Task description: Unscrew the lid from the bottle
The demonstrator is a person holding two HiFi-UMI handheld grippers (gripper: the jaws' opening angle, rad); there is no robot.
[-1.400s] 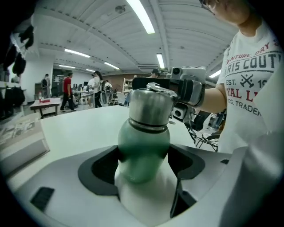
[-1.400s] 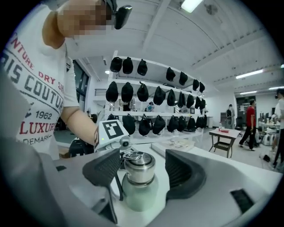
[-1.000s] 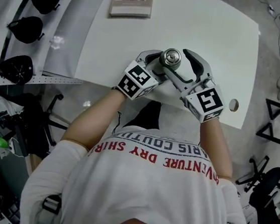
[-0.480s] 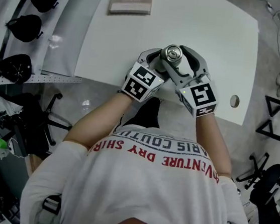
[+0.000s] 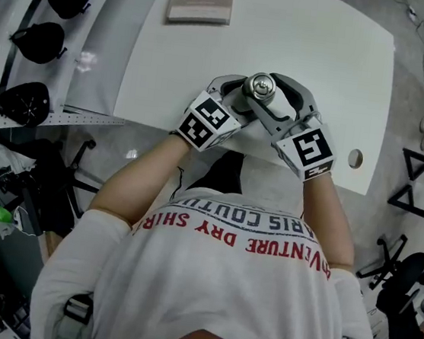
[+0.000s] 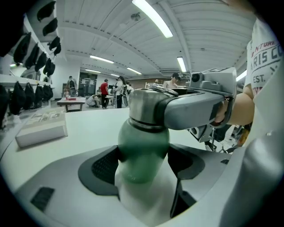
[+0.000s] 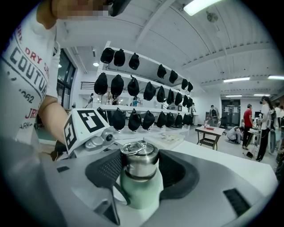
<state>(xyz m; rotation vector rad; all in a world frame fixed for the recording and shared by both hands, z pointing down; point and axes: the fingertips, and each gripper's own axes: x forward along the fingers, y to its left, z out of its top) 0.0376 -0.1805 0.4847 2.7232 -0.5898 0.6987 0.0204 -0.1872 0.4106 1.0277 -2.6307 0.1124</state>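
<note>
The green bottle (image 6: 143,146) stands upright on the white table (image 5: 318,55), at the upper centre of the head view, near the table's lower edge. The left gripper (image 6: 142,165) clamps the bottle body. The right gripper (image 7: 140,170) has just been closing its jaws; both pads now contact the steel lid (image 7: 139,162)

Head view: high overhead, looking steeply down on the surface (image 5: 311,47). Left gripper view, right gripper view: very close, low, from opposite sides of the bottle (image 5: 260,87), shared by all three.
</note>
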